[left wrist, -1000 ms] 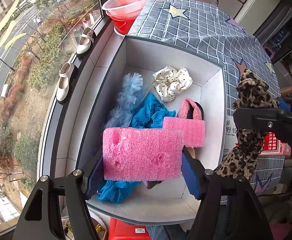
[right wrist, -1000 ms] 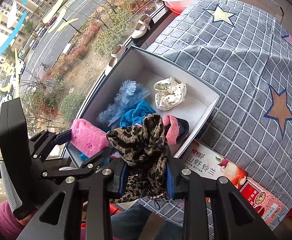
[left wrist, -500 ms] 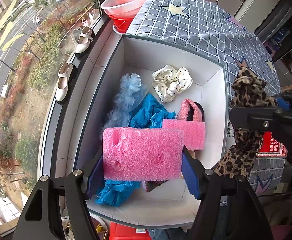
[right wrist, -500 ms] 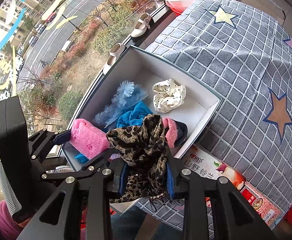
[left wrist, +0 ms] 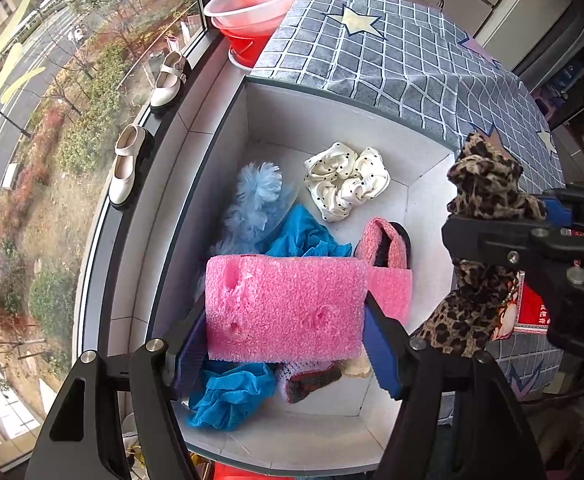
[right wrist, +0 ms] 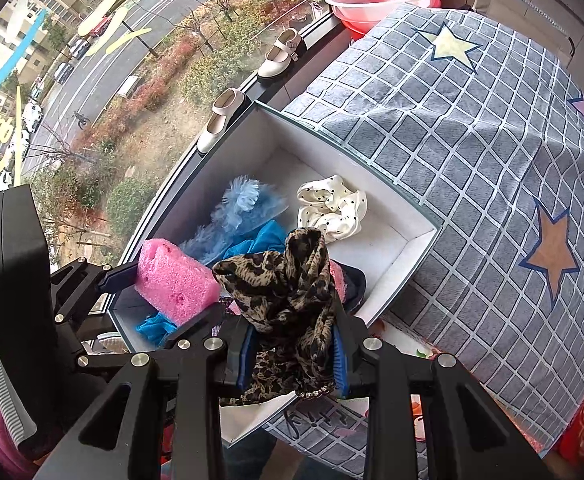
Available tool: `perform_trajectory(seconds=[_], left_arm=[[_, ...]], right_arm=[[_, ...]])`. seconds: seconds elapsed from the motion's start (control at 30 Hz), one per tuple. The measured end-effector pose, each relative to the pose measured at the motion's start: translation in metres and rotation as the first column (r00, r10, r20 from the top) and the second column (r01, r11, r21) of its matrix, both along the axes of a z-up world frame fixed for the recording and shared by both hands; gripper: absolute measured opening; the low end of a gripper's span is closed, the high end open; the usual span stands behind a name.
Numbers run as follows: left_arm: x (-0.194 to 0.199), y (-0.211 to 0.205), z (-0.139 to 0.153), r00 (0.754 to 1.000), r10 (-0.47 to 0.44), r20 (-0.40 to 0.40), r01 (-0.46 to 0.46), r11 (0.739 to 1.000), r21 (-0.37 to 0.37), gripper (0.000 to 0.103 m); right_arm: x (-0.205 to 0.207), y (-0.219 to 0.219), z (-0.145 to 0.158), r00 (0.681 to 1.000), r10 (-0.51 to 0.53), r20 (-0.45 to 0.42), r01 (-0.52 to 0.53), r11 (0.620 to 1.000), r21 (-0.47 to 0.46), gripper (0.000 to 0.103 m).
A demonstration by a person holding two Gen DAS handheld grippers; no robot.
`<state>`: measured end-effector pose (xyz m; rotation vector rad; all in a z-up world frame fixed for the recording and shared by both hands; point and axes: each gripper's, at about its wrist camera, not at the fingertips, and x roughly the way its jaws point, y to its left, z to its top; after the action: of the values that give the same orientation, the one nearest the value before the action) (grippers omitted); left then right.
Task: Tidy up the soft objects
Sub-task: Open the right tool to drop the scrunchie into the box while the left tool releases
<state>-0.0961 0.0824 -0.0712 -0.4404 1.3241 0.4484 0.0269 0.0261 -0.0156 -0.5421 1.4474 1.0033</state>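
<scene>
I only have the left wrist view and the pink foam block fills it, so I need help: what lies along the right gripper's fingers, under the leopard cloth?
Observer: In the right wrist view the right gripper is shut on the leopard-print cloth, whose lower end hangs over the white box near corner.
Operator: Anything on that cloth I can't see?
Observer: A small beaded trim shows at its bottom edge.
Operator: And beside the box on that side?
Observer: A printed carton lies on the grid tablecloth against the box's right wall.
</scene>
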Motion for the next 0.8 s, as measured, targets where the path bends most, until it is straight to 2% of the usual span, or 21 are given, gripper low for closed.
perform_trajectory(seconds=[0.5, 0.63, 0.67, 0.73, 0.8], left_arm=[[-0.0024, -0.0022, -0.0062, 1.0, 0.004, -0.022, -0.005, 1.0, -0.019, 0.073], [-0.0029, -0.0035, -0.0028, 1.0, 0.008, -0.005, -0.008, 1.0, -0.008, 0.073], [-0.0036, -0.0037, -0.0009, 1.0, 0.015, -0.004, -0.015, 1.0, 0.01, 0.073], [-0.0038, -0.0034, 0.002, 0.999, 0.035, -0.026, -0.034, 0.997, 0.069, 0.078], [-0.0041, -0.0016, 0.0023, 0.996, 0.063, -0.068, -0.055, 0.991, 0.125, 0.08]], right_arm=[[0.0002, 0.0028, -0.0059, 1.0, 0.016, -0.006, -0.016, 1.0, -0.009, 0.032], [0.0, 0.0057, -0.0051, 1.0, 0.019, -0.005, -0.019, 1.0, -0.005, 0.032], [0.0004, 0.0061, -0.0045, 1.0, 0.017, -0.007, -0.017, 1.0, -0.003, 0.034], [0.001, 0.0055, -0.0033, 1.0, 0.01, -0.007, -0.01, 1.0, 0.0, 0.054], [0.0015, 0.0037, -0.0014, 1.0, 0.004, 0.005, -0.004, 1.0, 0.001, 0.059]])
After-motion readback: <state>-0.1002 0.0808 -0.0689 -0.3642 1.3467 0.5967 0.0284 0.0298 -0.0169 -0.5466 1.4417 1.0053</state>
